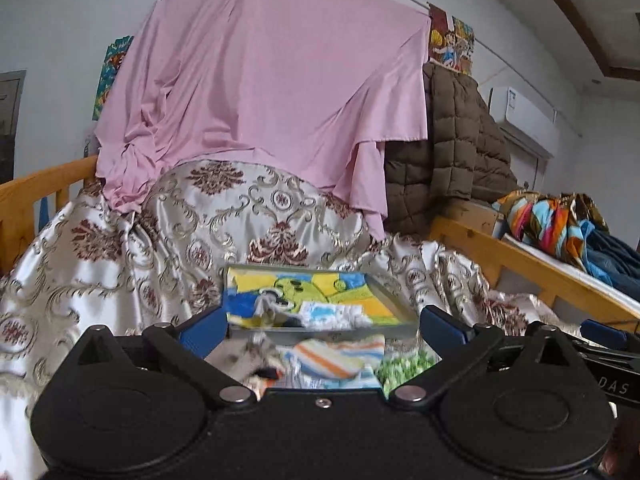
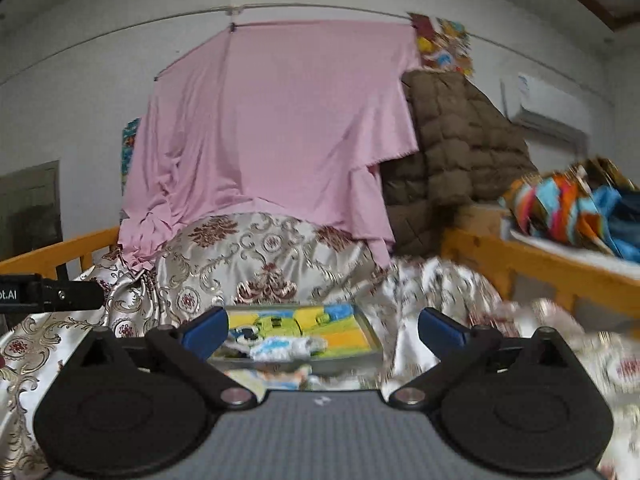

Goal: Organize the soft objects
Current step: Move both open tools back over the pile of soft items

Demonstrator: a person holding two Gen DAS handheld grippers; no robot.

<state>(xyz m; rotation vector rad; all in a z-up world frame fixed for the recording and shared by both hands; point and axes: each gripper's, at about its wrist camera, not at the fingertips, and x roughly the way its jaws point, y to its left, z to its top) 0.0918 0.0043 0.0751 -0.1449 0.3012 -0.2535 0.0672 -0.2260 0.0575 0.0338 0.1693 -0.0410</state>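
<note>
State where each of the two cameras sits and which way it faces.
Left wrist: on the left gripper, jaws open and empty, facing a tray of folded cloths on the patterned bedspread; the right gripper's tip shows at right.
Right wrist: on the right gripper, jaws open and empty, facing the same tray; the left gripper's body shows at left.
Shared: pink sheet, brown jacket.

A plain pink sheet (image 1: 264, 80) hangs above a cream bedspread (image 1: 120, 240) patterned with maroon damask medallions.

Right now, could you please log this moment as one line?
left tool: open, empty | right tool: open, empty | grey tray: holds colourful folded cloths
</note>
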